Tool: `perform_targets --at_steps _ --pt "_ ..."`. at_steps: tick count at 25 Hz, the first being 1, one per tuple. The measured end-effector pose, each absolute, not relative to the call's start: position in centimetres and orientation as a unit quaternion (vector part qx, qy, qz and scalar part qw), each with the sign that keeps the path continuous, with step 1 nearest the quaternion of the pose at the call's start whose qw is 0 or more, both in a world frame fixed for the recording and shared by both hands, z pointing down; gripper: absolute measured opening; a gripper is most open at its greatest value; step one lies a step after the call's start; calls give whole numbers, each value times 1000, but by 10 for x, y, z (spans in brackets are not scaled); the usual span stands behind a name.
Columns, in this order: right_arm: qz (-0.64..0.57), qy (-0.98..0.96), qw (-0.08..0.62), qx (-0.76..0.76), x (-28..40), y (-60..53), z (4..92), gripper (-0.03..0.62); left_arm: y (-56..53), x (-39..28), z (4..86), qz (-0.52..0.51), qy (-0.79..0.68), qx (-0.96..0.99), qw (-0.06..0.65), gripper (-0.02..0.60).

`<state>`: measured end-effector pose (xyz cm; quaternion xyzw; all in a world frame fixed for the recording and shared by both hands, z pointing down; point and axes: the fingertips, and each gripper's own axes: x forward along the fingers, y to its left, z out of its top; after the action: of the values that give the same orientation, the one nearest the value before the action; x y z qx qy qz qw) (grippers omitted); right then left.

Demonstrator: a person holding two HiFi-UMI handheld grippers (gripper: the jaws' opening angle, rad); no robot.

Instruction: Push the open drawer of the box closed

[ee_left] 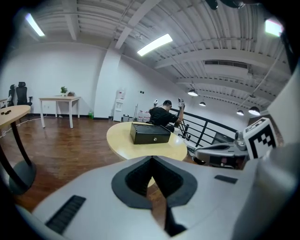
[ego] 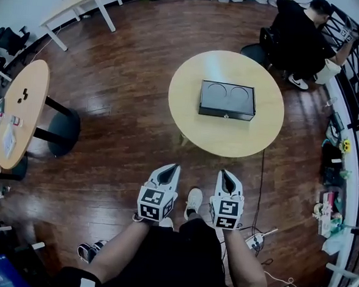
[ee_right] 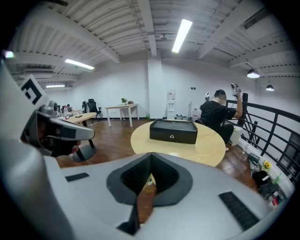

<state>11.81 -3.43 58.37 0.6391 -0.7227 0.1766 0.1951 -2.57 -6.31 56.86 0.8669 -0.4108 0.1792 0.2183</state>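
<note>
A black box (ego: pixel 227 100) with two round dents in its lid sits on the round wooden table (ego: pixel 188 110). Its front face with a small lock shows in the left gripper view (ee_left: pixel 150 133) and the right gripper view (ee_right: pixel 173 131); no drawer visibly sticks out. My left gripper (ego: pixel 176 166) and right gripper (ego: pixel 223 172) hang side by side over the floor, well short of the table's near edge. Both point toward the box. The left gripper (ee_left: pixel 151 159) has its tips together on nothing. The right gripper (ee_right: pixel 151 155) is likewise shut and empty.
A person in black (ego: pixel 300 38) sits beyond the table at the back right, beside a black railing (ego: pixel 355 91). An oval wooden table (ego: pixel 22 110) stands at the left, a white table (ego: pixel 79 4) at the back. Cables and a power strip (ego: pixel 255 240) lie by my right foot.
</note>
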Motion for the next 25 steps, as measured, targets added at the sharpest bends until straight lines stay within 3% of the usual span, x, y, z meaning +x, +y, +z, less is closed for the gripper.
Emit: perform_targets --at_steps 9,14,25 --pt "189 -697 129 680 36 40 548 5 23 -87 540 157 -405 874 218 0" --pt "146 -715 140 669 -14 83 512 5 64 -121 517 155 -406 877 203 0" --pt "110 -723 143 667 -10 173 484 5 119 -117 486 144 -419 883 156 0"
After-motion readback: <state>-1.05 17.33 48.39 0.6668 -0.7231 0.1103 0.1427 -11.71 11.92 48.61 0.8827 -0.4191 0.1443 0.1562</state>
